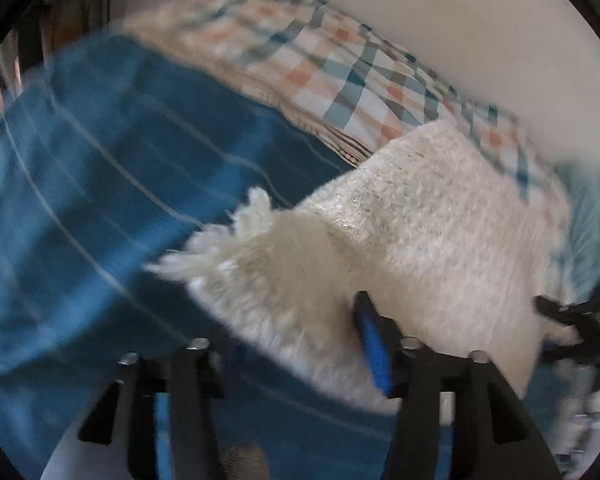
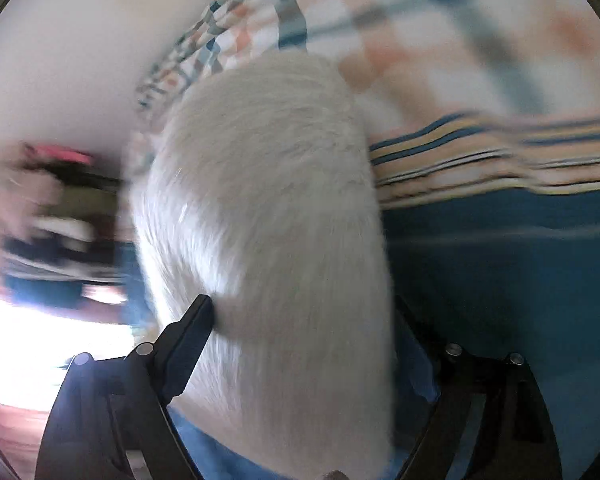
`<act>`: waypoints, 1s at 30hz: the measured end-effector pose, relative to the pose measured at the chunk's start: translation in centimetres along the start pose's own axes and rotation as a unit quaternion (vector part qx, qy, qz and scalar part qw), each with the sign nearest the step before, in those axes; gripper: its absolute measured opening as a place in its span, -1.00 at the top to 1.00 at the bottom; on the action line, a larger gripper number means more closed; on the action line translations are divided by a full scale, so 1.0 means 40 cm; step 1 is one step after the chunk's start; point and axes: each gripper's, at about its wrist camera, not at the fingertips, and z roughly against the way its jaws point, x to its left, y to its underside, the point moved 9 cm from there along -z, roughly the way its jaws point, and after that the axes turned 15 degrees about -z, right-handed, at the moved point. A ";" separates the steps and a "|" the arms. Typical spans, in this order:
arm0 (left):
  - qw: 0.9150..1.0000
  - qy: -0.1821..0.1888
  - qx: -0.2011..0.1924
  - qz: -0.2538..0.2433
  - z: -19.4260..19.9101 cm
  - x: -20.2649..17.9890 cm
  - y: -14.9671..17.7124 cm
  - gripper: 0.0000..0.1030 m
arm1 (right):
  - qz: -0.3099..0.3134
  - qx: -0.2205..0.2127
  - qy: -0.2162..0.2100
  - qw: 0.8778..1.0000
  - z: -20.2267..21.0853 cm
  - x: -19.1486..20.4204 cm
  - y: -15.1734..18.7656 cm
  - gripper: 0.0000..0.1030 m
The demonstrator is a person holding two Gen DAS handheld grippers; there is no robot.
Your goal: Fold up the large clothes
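Note:
A fluffy white garment (image 1: 400, 240) lies folded on the blue striped bedcover (image 1: 100, 160). My left gripper (image 1: 284, 332) is open, its right finger (image 1: 370, 332) over the garment's near edge, its left finger low over the bedcover. My right gripper shows at the right edge of the left wrist view (image 1: 560, 320), at the garment's far corner. In the right wrist view the white garment (image 2: 268, 220) fills the middle and runs between the wide-apart fingers of my right gripper (image 2: 300, 312); the left finger (image 2: 196, 320) touches the fabric and the right fingertip is hidden behind it. Both views are motion-blurred.
A checked pillow or quilt (image 1: 340, 60) lies along the white wall (image 1: 460, 8) behind the garment, also in the right wrist view (image 2: 420, 20). A striped sheet edge (image 2: 480, 152) borders the blue cover (image 2: 500, 280). Blurred dark objects (image 2: 52, 208) lie off the bed's left.

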 end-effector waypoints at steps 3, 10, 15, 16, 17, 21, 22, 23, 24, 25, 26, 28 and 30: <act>0.996 -0.061 -0.001 -0.065 0.074 -0.021 -0.003 -0.73 | 0.033 -0.058 0.119 0.991 0.060 0.020 0.094 -0.70; 0.983 -0.110 -0.022 -0.144 0.249 -0.085 -0.021 -0.91 | 0.059 -0.120 0.244 0.960 0.256 -0.072 0.302 -0.82; 0.981 -0.109 -0.039 -0.154 0.412 -0.127 -0.026 -0.92 | 0.055 -0.162 0.271 0.947 0.476 -0.024 0.443 -0.85; 0.981 -0.108 -0.040 -0.157 0.445 -0.135 -0.022 -0.92 | 0.054 -0.172 0.271 0.945 0.524 -0.005 0.466 -0.86; 0.981 -0.106 -0.043 -0.160 0.496 -0.146 -0.017 -0.92 | 0.054 -0.180 0.270 0.944 0.572 0.011 0.489 -0.86; 0.980 -0.088 -0.052 -0.168 0.645 -0.181 -0.004 -0.92 | 0.057 -0.216 0.270 0.937 0.773 0.056 0.585 -0.86; 0.980 -0.085 -0.053 -0.170 0.695 -0.189 0.004 -0.92 | 0.056 -0.225 0.268 0.935 0.824 0.065 0.614 -0.86; 0.980 -0.082 -0.051 -0.171 0.721 -0.196 0.010 -0.92 | 0.057 -0.233 0.269 0.933 0.878 0.074 0.642 -0.86; 0.980 -0.078 -0.052 -0.176 0.771 -0.205 0.020 -0.92 | 0.058 -0.241 0.269 0.931 0.926 0.082 0.668 -0.86; 0.979 -0.077 -0.054 -0.178 0.825 -0.212 0.030 -0.92 | 0.058 -0.247 0.269 0.929 0.975 0.092 0.698 -0.86; 0.978 -0.075 -0.057 -0.184 0.872 -0.222 0.038 -0.92 | 0.060 -0.253 0.262 0.929 1.038 0.111 0.738 -0.86; 0.976 -0.080 -0.064 -0.191 0.950 -0.234 0.050 -0.92 | 0.065 -0.267 0.260 0.926 1.136 0.137 0.802 -0.86; 0.974 -0.080 -0.074 -0.200 1.046 -0.248 0.067 -0.92 | 0.065 -0.278 0.254 0.924 1.231 0.158 0.867 -0.86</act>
